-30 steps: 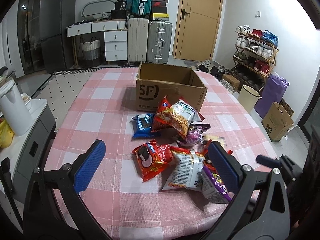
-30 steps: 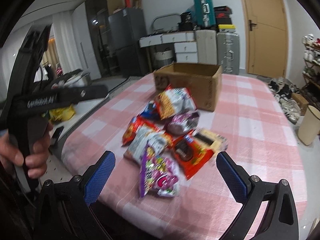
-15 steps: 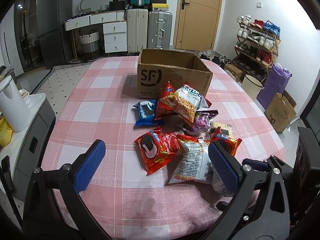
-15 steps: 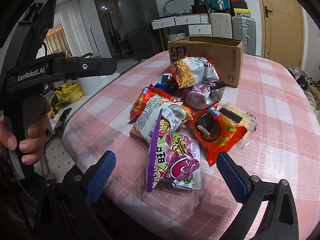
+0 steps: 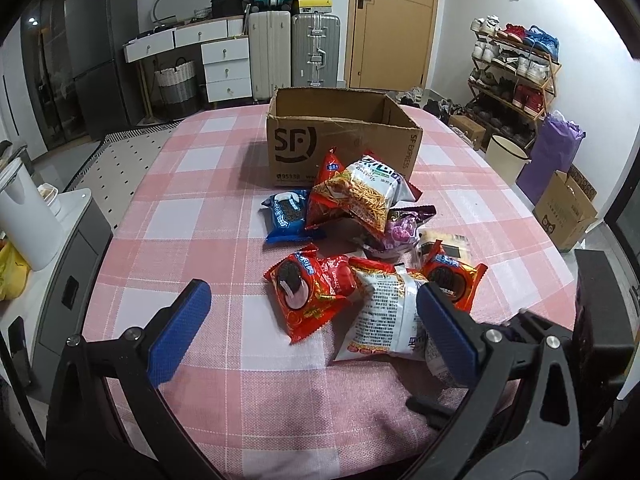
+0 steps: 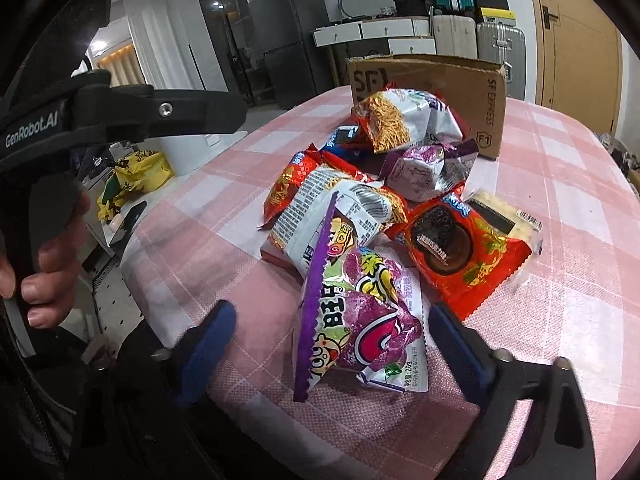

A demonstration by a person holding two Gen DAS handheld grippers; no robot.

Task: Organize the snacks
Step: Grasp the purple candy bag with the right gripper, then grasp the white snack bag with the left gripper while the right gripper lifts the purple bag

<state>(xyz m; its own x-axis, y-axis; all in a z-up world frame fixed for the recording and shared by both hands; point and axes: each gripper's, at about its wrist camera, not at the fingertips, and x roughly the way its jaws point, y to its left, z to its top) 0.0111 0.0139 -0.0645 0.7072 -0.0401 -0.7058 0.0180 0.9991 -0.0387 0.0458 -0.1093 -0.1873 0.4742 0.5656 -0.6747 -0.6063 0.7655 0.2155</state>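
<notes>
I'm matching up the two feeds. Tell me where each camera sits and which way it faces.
Left wrist: on the left gripper, angled down over the checked table toward the cardboard box; its own blue-padded jaws show, open.
Right wrist: on the right gripper, looking down at the purple snack bag between its jaws; the left hand shows.
Shared: box and snack pile.
</notes>
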